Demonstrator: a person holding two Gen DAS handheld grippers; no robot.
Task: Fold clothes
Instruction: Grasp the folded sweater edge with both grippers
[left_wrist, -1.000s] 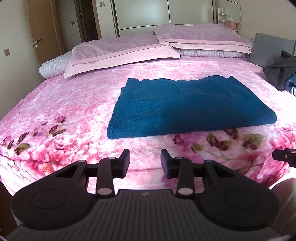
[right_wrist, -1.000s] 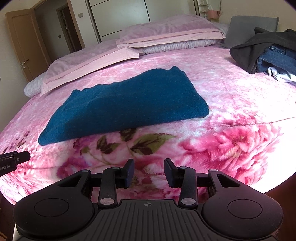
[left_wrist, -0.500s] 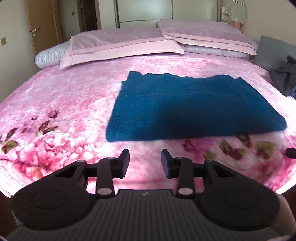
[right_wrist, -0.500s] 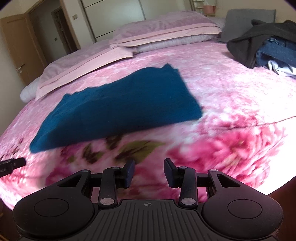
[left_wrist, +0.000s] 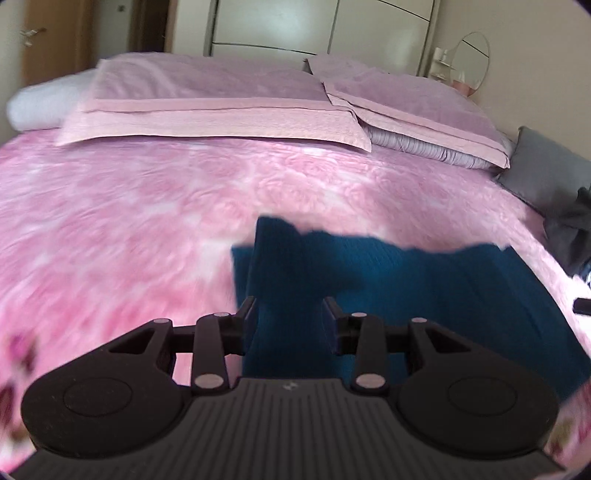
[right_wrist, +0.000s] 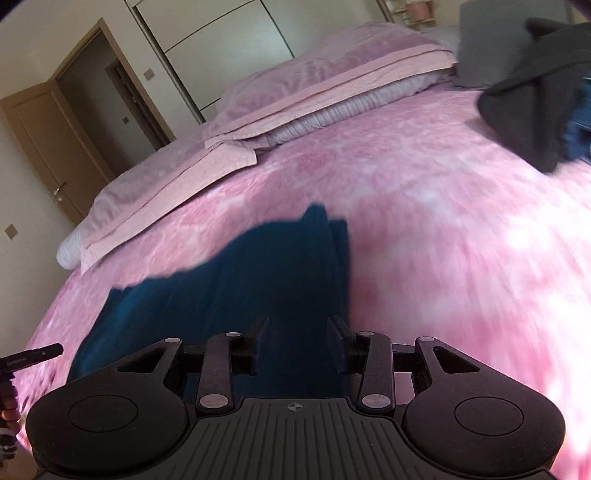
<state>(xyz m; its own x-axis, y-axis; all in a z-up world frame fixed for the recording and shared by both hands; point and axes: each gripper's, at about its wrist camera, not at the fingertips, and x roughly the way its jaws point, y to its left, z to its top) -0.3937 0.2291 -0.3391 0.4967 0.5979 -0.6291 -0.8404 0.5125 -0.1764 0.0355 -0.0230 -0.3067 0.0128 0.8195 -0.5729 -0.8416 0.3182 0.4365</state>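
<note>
Two grippers are out over the bed (left_wrist: 110, 229), and each has part of the folded dark blue towel (left_wrist: 443, 288) showing between its fingers. In the left wrist view the left gripper (left_wrist: 289, 321) has its jaws part-spread, with a raised fold of the towel standing in the gap; in the right wrist view the right gripper (right_wrist: 298, 341) looks much the same, jaws part-spread with blue cloth (right_wrist: 258, 280) showing in the gap. Both views are blurred, so we cannot tell whether the pads press the cloth or merely frame it. What the coming move turns on, as we judge it, is this: the towel's long axis runs crosswise between our two hands, the left gripper at its left end and the right gripper at its right end, so each hand is nearest its own end and neither needs to cross over. The far edge of the towel looks rumpled and lifted in both views. Beyond it the pink floral bedspread is bare up to the pink pillows (left_wrist: 221, 99) at the headboard. Off to the right, well apart from the towel, lie a grey cushion (left_wrist: 550, 170) and a heap of dark clothes (right_wrist: 535, 110); they do not stand in the way of a fold toward the pillows.
</note>
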